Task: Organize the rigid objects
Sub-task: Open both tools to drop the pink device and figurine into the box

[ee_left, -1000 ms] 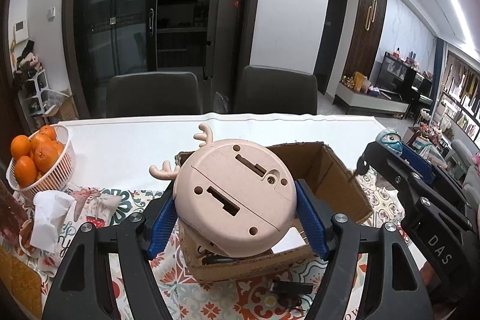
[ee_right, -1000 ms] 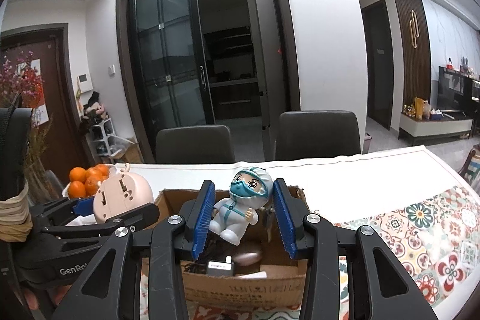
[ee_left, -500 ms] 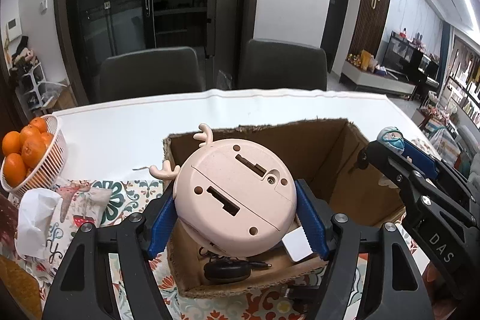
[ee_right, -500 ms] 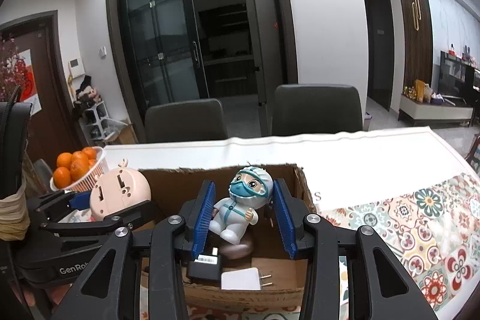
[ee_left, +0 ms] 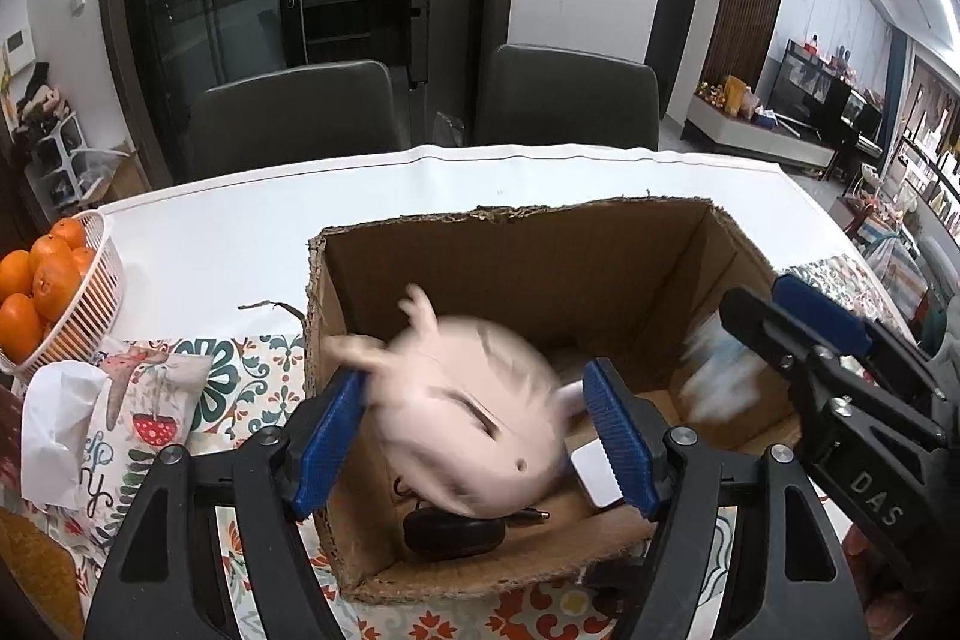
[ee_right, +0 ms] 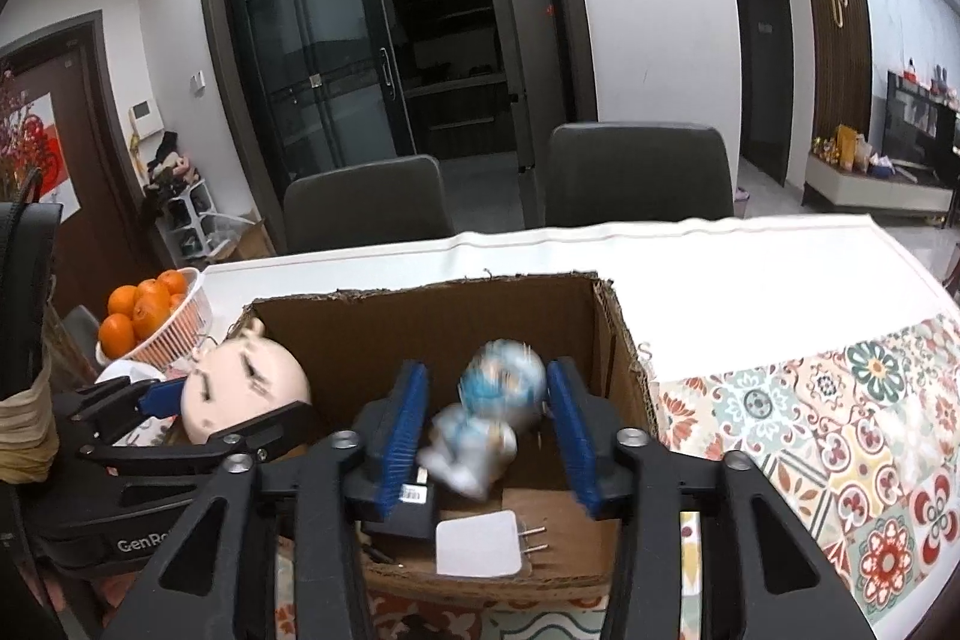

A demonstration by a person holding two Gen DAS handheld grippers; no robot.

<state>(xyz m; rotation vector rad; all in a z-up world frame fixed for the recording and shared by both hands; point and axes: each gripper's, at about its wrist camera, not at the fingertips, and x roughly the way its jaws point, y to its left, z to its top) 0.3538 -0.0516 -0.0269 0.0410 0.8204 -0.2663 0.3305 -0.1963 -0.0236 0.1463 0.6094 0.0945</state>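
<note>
A brown cardboard box (ee_left: 516, 232) (ee_right: 420, 304) stands open on the table. My left gripper (ee_left: 474, 436) is over the box with its jaws spread; a pink deer-shaped round toy (ee_left: 474, 430) is blurred between them, dropping free into the box. It also shows in the right wrist view (ee_right: 240, 388). My right gripper (ee_right: 486, 430) is also over the box with jaws spread; the blue-and-white masked figurine (ee_right: 486, 418) is blurred and falling between them. It shows blurred in the left wrist view (ee_left: 714, 370).
Inside the box lie a white plug adapter (ee_right: 480, 544), a black charger (ee_right: 402, 508) and a black round item (ee_left: 450, 532). A white basket of oranges (ee_left: 54, 292) and a tissue pack (ee_left: 54, 418) sit left. Two dark chairs (ee_left: 288, 124) stand behind the table.
Both grippers tilted down over the box and opened. The pink deer toy and the figurine have come loose and are falling into the box, blurred by motion.
</note>
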